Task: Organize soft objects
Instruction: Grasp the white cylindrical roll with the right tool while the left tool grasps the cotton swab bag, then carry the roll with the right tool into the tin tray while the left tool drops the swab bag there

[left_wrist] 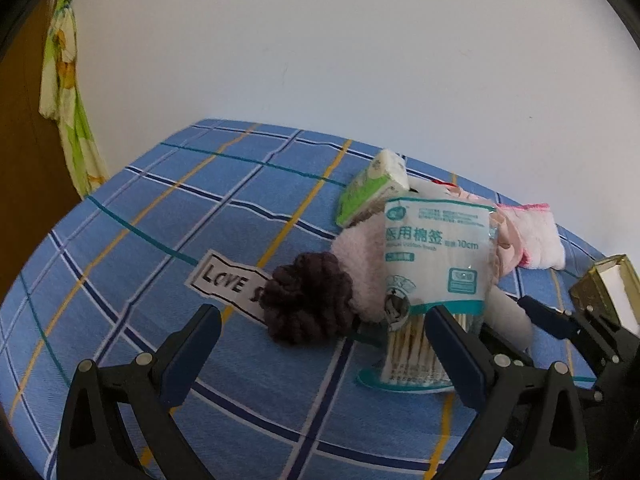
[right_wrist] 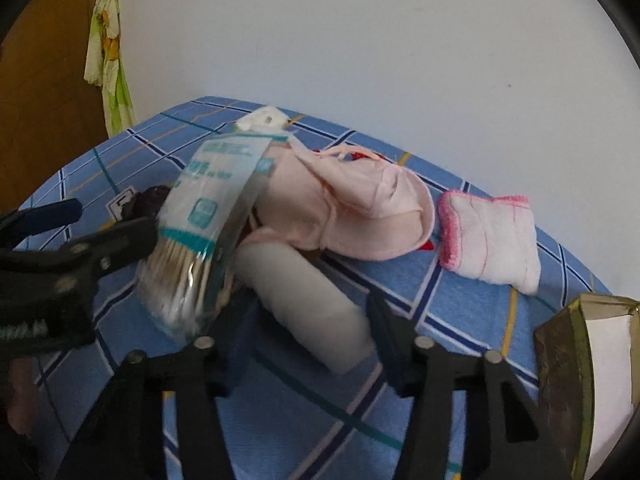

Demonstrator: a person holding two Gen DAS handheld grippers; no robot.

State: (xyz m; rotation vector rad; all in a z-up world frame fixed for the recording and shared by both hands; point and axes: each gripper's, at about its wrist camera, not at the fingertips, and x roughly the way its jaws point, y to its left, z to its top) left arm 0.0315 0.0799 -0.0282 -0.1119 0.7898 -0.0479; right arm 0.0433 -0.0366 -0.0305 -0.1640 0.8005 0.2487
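On a blue plaid sheet [left_wrist: 160,208] lies a heap: a bag of cotton swabs [left_wrist: 436,264], a dark purple yarn scrunchie [left_wrist: 308,300], a pale pink fluffy item [left_wrist: 360,264], a green tissue pack [left_wrist: 372,192] and a pink-edged white cloth [left_wrist: 536,240]. My left gripper [left_wrist: 320,344] is open, with the scrunchie and the swab bag between its fingers. My right gripper [right_wrist: 304,320] is open around a grey-white roll [right_wrist: 304,304]. A pink fabric piece [right_wrist: 352,208] lies behind the roll, next to the swab bag [right_wrist: 208,232] and the cloth [right_wrist: 488,236].
A gold-edged box [right_wrist: 576,368] stands open at the right; it also shows in the left wrist view [left_wrist: 608,292]. A white wall runs behind the sheet. A green-yellow garment [left_wrist: 68,92] hangs at the left by a wooden door.
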